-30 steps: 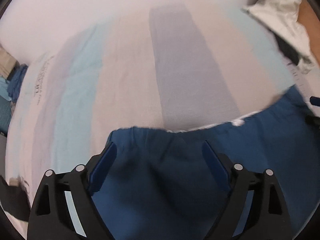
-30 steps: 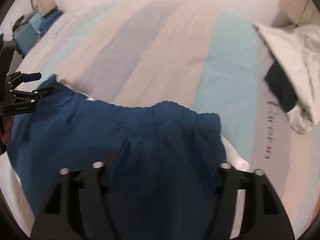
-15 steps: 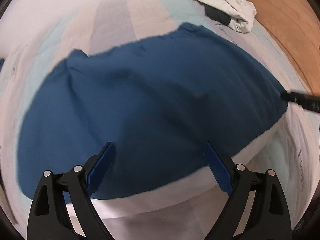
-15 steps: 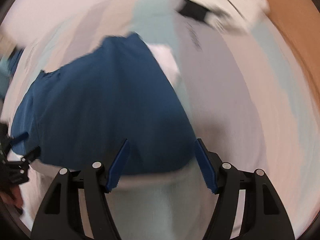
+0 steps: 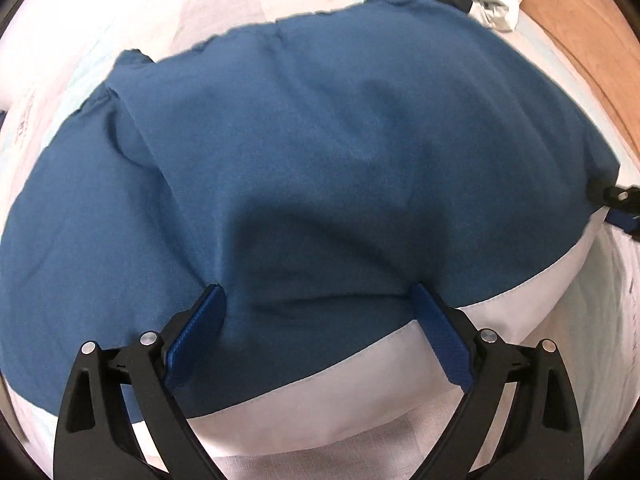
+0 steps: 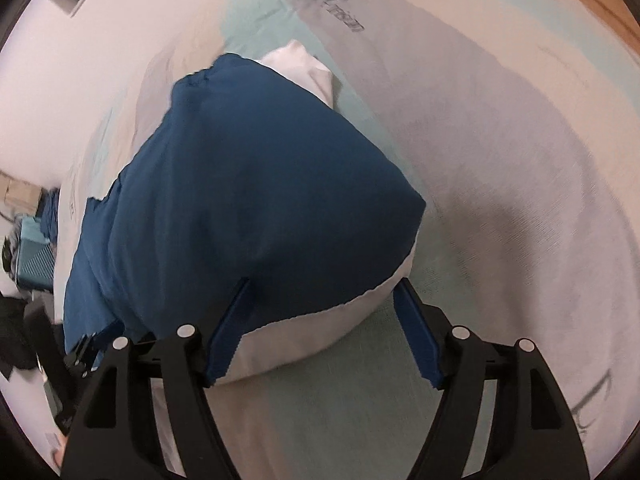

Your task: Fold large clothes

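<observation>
The blue garment (image 5: 340, 152) looks soft and limp on the bed (image 6: 500, 160); take it by its near corners. Both the left gripper (image 5: 316, 320) and right gripper (image 6: 320, 320) have jaws apart and opening, pressing on nothing.

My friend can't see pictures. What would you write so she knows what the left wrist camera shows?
A big dark blue cloth garment lies spread over a white cloth layer on a pastel striped bedsheet. The left gripper hangs just above it, its jaws opening with nothing pinched. A crumpled white garment lies farther off.
</observation>
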`<state>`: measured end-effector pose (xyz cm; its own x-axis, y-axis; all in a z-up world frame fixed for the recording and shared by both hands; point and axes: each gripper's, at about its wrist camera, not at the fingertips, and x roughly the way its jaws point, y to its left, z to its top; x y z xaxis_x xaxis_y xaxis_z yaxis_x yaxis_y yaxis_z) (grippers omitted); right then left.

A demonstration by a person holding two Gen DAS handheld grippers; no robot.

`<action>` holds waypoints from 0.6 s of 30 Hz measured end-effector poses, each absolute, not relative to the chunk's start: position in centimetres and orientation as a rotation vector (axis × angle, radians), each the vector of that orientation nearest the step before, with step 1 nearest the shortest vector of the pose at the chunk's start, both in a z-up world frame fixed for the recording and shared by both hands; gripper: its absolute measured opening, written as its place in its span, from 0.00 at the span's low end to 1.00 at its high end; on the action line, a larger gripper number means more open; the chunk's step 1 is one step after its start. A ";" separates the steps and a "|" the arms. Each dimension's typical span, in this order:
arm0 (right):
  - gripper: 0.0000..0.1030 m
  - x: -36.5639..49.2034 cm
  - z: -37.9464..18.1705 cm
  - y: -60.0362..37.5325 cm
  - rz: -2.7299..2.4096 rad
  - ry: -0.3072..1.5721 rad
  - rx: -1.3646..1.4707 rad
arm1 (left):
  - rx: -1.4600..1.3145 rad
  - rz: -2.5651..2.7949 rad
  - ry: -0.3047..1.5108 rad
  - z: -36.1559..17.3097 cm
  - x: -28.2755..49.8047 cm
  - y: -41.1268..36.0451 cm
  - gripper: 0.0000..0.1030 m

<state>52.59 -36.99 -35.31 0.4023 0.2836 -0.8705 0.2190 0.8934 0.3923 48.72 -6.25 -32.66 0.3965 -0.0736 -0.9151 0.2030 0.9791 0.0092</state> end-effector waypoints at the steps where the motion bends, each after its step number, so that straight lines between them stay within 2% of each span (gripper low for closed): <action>1: 0.67 52.7 -35.6 -37.1 0.041 1.166 0.509 | 0.123 -0.173 1.137 -32.2 48.4 -6.2 0.89; 4: 0.67 53.3 -36.3 -37.3 0.042 1.154 0.578 | 0.138 -0.156 1.118 -31.6 47.0 -5.9 0.89; 9: 0.68 53.0 -37.5 -37.0 0.049 1.130 0.767 | 0.099 -0.143 1.157 -33.9 47.5 -5.4 0.91; 18: 0.65 52.3 -36.9 -36.2 0.039 1.147 0.811 | 0.111 -0.149 1.161 -35.3 48.6 -6.6 0.93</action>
<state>52.27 -36.23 -36.95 0.4432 0.4210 -0.7915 0.3661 0.7209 0.5884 48.65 -6.60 -35.25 0.3901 -0.0596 -0.9189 0.1741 0.9847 0.0100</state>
